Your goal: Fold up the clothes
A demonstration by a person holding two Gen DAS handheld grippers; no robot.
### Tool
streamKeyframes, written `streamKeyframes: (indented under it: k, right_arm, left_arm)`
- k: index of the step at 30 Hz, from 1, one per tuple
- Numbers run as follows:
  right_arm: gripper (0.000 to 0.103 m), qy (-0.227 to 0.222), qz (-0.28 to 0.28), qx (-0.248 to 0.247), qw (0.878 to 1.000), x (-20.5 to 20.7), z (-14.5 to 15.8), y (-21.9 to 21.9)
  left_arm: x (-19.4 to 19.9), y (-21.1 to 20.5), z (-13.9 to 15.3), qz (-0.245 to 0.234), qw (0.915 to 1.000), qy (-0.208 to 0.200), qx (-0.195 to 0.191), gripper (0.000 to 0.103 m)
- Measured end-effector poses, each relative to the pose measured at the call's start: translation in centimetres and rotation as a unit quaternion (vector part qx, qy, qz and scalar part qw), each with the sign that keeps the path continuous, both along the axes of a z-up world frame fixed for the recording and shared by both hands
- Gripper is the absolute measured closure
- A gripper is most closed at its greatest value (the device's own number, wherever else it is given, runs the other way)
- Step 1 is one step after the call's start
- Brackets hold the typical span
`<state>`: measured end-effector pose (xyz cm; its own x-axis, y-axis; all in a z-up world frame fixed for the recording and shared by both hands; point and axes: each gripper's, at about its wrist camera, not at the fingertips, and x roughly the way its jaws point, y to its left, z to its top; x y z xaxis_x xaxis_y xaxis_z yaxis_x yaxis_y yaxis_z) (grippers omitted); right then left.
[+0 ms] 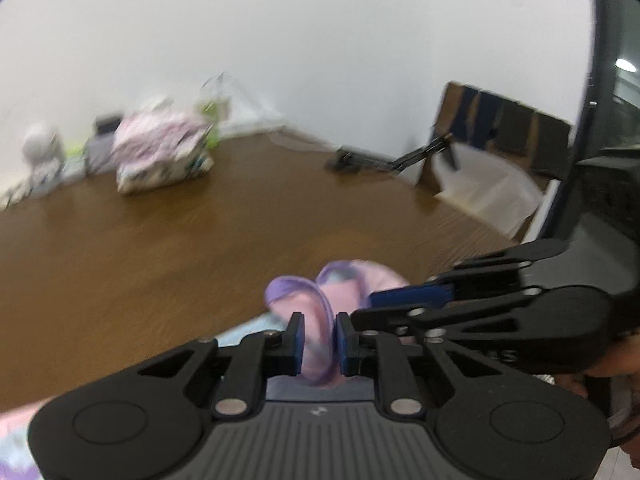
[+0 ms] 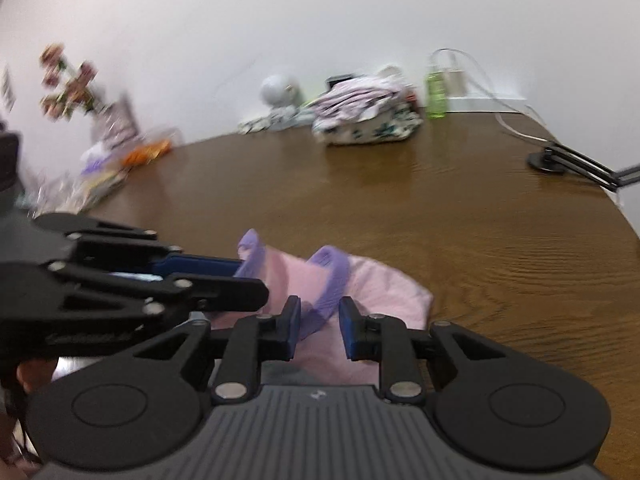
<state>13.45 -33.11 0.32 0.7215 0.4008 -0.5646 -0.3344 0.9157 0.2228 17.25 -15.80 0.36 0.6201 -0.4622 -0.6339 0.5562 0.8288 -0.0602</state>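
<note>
A pink garment with purple trim (image 1: pixel 348 284) lies bunched at the near edge of the brown wooden table (image 1: pixel 160 260). In the left wrist view my left gripper (image 1: pixel 319 340) is shut on a purple-edged fold of it, the cloth filling the narrow gap between the blue pads. My right gripper (image 1: pixel 362 308) reaches in from the right, side on, touching the same bunch. In the right wrist view my right gripper (image 2: pixel 320 320) has a purple band of the garment (image 2: pixel 384 292) between its pads and looks shut on it. My left gripper (image 2: pixel 254 278) comes in from the left at the cloth's edge.
A pile of folded patterned clothes (image 2: pixel 364 120) sits at the back of the table (image 2: pixel 480 220), beside a green bottle (image 2: pixel 436 92) and a white round object (image 2: pixel 276 90). A black hinged arm (image 2: pixel 560 160) lies at the right, snack packets (image 2: pixel 120 160) at the left. A cardboard box (image 1: pixel 500 132) stands beyond the table.
</note>
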Motion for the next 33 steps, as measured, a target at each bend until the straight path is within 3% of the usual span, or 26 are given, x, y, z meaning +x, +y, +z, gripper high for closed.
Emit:
streamKeyframes:
  k: [8, 10, 13, 17, 20, 21, 22, 25, 29, 33]
  right_arm:
    - [0.079, -0.004, 0.045, -0.023, 0.999, -0.3, -0.8, 1.4]
    - [0.071, -0.007, 0.050, -0.022, 0.998, -0.5, -0.6, 1.3]
    - [0.053, -0.017, 0.036, 0.023, 0.999, -1.3, 0.4, -0.3]
    - [0.048, -0.012, -0.021, 0.089, 0.996, -2.4, 1.3, -4.2]
    - [0.049, 0.020, -0.063, 0.113, 0.991, -2.4, 0.5, -6.2]
    - [0.051, 0.032, -0.074, 0.119, 0.990, -2.3, 0.1, -6.5]
    - [0.053, 0.043, -0.079, 0.126, 0.988, -2.2, -0.3, -6.7]
    - [0.054, 0.066, -0.088, 0.156, 0.982, -2.0, -1.4, -6.9]
    - [0.056, 0.080, -0.094, 0.192, 0.974, -1.6, -2.4, -7.1]
    - [0.059, 0.100, -0.097, 0.225, 0.964, -1.4, -2.8, -7.2]
  left_arm:
    - [-0.1, 1.9, -1.6, 0.021, 0.9994, 0.026, 0.005, 0.088]
    - [0.0, 2.0, -1.3, 0.026, 0.9992, 0.030, -0.002, 0.087]
    - [-0.2, 2.7, 0.4, 0.037, 0.9988, 0.011, -0.029, 0.087]
    - [-1.1, 2.9, 3.4, 0.015, 0.9975, -0.046, -0.051, 0.087]
    - [-0.7, 0.8, 3.4, -0.016, 0.9976, -0.064, -0.019, 0.088]
    - [-0.5, 0.0, 3.3, -0.025, 0.9973, -0.069, -0.006, 0.095]
    - [-0.3, -0.7, 3.0, -0.030, 0.9970, -0.071, 0.009, 0.099]
    - [0.7, -1.7, 1.1, -0.020, 0.9966, -0.058, 0.054, 0.099]
    - [1.1, -0.7, -1.5, -0.006, 0.9974, -0.020, 0.068, 0.099]
    - [0.3, 0.5, -1.9, -0.002, 0.9977, -0.023, 0.063, 0.100]
